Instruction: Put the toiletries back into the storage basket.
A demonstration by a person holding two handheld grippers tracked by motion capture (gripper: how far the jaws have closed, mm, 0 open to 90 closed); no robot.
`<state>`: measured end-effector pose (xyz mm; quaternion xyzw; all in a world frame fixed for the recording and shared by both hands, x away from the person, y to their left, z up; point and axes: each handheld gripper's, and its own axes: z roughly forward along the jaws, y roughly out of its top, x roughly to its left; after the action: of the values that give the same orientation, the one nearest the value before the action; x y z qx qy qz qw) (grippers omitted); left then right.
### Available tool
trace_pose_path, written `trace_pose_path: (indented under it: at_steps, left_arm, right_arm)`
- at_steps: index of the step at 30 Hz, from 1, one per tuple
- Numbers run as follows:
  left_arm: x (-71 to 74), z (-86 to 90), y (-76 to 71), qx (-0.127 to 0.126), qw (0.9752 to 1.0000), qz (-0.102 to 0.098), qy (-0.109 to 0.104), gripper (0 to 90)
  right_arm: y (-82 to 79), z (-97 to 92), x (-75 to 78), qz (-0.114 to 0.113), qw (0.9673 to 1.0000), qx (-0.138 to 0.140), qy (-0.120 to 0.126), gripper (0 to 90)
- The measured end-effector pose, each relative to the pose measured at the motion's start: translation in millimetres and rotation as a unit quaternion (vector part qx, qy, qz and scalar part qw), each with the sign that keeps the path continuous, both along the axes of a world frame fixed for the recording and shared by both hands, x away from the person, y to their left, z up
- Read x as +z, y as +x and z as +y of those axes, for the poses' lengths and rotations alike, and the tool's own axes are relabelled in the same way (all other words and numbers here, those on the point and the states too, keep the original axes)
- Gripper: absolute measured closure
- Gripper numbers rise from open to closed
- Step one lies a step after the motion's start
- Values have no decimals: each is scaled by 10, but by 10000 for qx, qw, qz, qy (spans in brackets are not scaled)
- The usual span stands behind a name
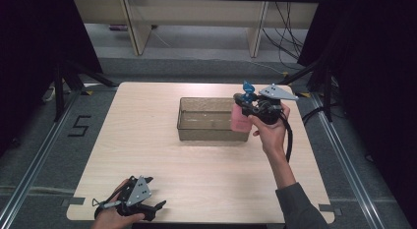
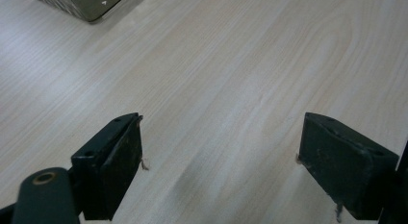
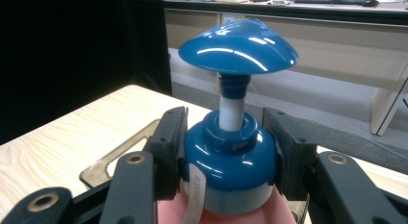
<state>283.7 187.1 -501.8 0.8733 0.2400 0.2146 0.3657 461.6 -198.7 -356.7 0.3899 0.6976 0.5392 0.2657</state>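
Two jaws of the right gripper (image 3: 230,156) clench the blue collar of a pink pump bottle (image 1: 240,119), just under its pump head (image 3: 239,46); gripping at the neck likely keeps the bottle hanging upright. Right of centre in the high view, the bottle hovers at the right end of the clear tub (image 1: 206,120), probably bound for it. Lower left, the left gripper (image 2: 219,171) rests low over the bare surface (image 2: 231,75), jaws released wide, apparently waiting.
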Motion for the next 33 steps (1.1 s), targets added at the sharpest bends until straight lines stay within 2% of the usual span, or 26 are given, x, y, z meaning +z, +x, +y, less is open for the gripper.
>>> trace_pose_path:
  at_steps: [1, 2, 3, 4, 6, 7, 8, 10, 12, 13, 14, 15, 17, 19, 20, 21, 22, 23, 24, 26, 27, 30, 33]
  left_arm:
    - [-3, -2, 3, 1, 10000, -13, -9, 149]
    - [5, 7, 6, -41, 10000, -18, 83, 149]
    - [2, 6, 4, -54, 10000, 4, 64, 149]
    - [2, 7, 1, -41, 10000, -4, 63, 149]
    - [1, 7, 6, -33, 10000, -3, 33, 149]
    - [3, 4, 7, -25, 10000, 40, 17, 149]
    - [4, 9, 4, -39, 10000, -17, 83, 149]
    - [1, 7, 2, -50, 10000, 0, 69, 149]
    - [-1, -1, 1, 1, 10000, -3, -4, 149]
    - [4, 8, 5, -37, 10000, -19, 85, 149]
    - [1, 6, 4, -51, 10000, -2, 69, 149]
    - [1, 10, 9, 32, 9998, -112, 135, 149]
    - [-7, 0, 5, -31, 10000, -11, 61, 149]
    - [1, 5, 11, -12, 9999, -80, 141, 149]
    - [-8, -3, 2, -30, 10000, -37, 64, 149]
    - [-11, -4, 1, -39, 10000, -17, 60, 149]
    - [-7, 1, 5, -34, 9999, -24, 106, 149]
    - [-12, -4, 8, -7, 10000, -53, 30, 149]
    - [1, 6, 11, -27, 9999, -55, 135, 149]
    - [-11, -1, -1, 14, 10000, -5, 66, 149]
    - [-6, 3, 5, -27, 9999, -41, 108, 149]
    - [-5, 2, 6, -5, 10000, -41, 74, 149]
    - [-3, 4, 4, -35, 10000, -24, 66, 149]
  right_arm:
    - [15, 5, -5, -11, 10000, -43, 22, 535]
    - [38, -2, -5, -32, 10000, -23, -42, 535]
    - [52, 9, -11, -12, 10000, -35, 19, 535]
    - [81, -5, -13, -102, 9999, -51, -86, 534]
    - [97, 15, -27, 2, 10000, -79, 57, 534]
    - [117, 5, -31, -14, 10000, -48, -16, 534]
    - [130, 9, -38, 19, 10000, -72, -6, 534]
    - [148, 14, -55, 90, 9999, -99, 53, 534]
    - [193, 4, -74, -2, 10000, -29, -30, 534]
    - [201, -1, -79, -20, 10000, -60, -72, 535]
    - [216, 3, -90, 15, 10000, -66, -30, 534]
    - [236, -1, -100, -37, 10000, -62, -30, 534]
    - [244, 3, -108, 33, 9999, -143, 3, 534]
    - [280, -4, -117, -5, 10000, -96, -16, 534]
    - [295, -10, -119, -33, 9999, -136, -50, 535]
    - [301, 3, -126, 28, 9998, -193, 26, 535]
    - [320, -1, -129, -10, 9999, -165, 3, 535]
    - [338, 0, -131, -5, 9999, -129, -10, 534]
    - [343, 7, -134, 19, 9998, -175, 13, 535]
    - [376, 11, -144, -8, 9998, -181, -20, 535]
    - [386, 24, -153, 31, 9998, -180, 34, 535]
    - [430, 31, -175, -25, 9999, -132, -43, 535]
    - [445, 46, -200, 28, 9998, -168, -33, 535]
